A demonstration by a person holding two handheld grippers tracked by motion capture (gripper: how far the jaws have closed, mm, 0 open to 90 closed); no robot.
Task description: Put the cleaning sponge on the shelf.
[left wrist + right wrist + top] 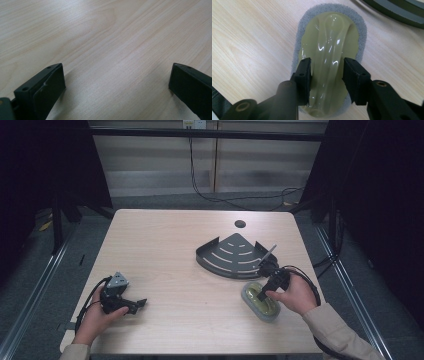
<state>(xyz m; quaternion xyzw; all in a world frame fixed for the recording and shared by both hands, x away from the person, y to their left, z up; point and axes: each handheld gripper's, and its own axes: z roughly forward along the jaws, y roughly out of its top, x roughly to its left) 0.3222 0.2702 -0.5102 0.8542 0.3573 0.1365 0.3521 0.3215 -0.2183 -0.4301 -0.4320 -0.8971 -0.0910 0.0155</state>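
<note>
Now, on your table (165,250) you have one dark corner rack (231,255) at about two o'clock and one scrub sponge (329,47) at four. Your right tool (326,75) straddles the sponge's glossy handle, jaws apparently closing; squeeze, then lift, probably. Your left tool (115,82) rests spread at eight o'clock, holding nothing.

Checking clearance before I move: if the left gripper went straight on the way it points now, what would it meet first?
Nothing soon, it seems. The left gripper has its jaws wide apart over the bare light wooden table. In the high view it points right, toward the grey-edged yellow-green scrubbing sponge, but far off; exact line unclear.
</note>
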